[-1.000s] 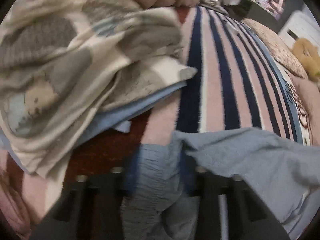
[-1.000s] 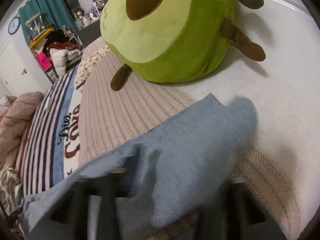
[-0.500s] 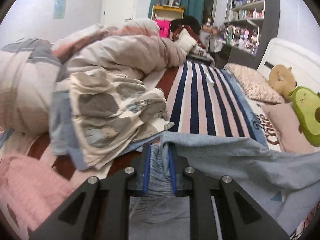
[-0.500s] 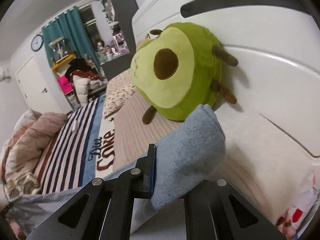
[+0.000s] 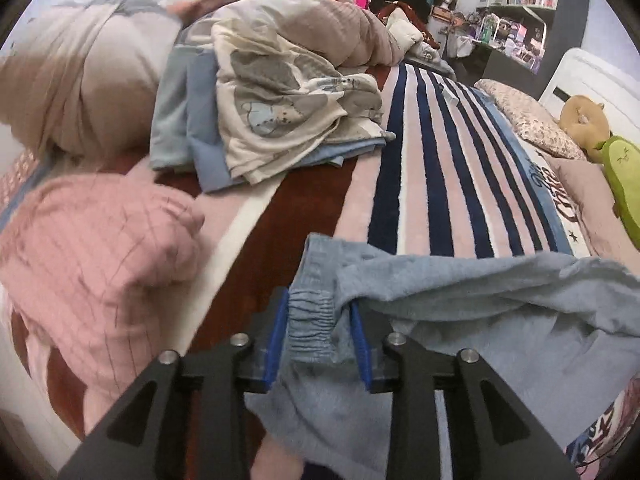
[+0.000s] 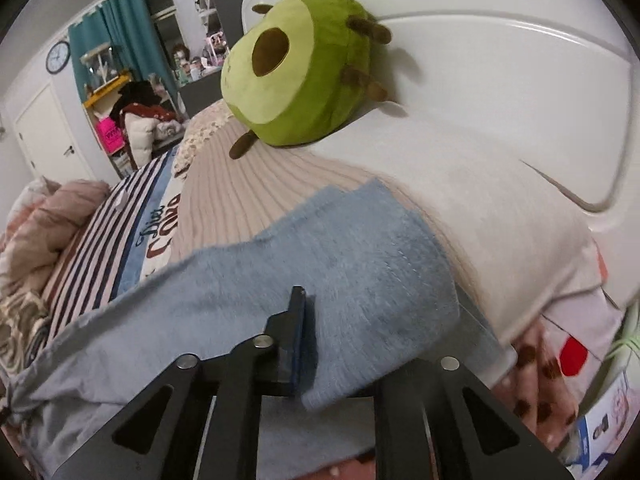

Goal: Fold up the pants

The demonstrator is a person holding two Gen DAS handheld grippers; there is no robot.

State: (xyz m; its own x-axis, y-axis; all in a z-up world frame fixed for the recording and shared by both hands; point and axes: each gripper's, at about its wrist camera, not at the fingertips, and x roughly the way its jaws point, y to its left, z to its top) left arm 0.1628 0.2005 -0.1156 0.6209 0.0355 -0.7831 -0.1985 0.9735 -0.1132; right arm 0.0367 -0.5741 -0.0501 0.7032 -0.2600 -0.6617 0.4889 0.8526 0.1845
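Note:
The light blue-grey pants (image 5: 500, 320) stretch across the near edge of the bed. My left gripper (image 5: 320, 340) is shut on their gathered elastic waistband (image 5: 310, 320), held between the blue pads. In the right wrist view my right gripper (image 6: 340, 344) is shut on the leg-cuff end of the pants (image 6: 360, 260), which drapes over and hides the right finger. The cuff lies over a beige ribbed pillow (image 6: 240, 184).
A striped blanket (image 5: 432, 168) covers the bed. A pile of bedding and clothes (image 5: 280, 92) lies at the back left, a pink knit garment (image 5: 92, 260) at the near left. An avocado plush (image 6: 300, 76) leans on the white headboard (image 6: 500, 92).
Both grippers have dropped lower toward the bed with the pants still held. The cuff has spread flatter over the pillow, and the left view has tilted downward.

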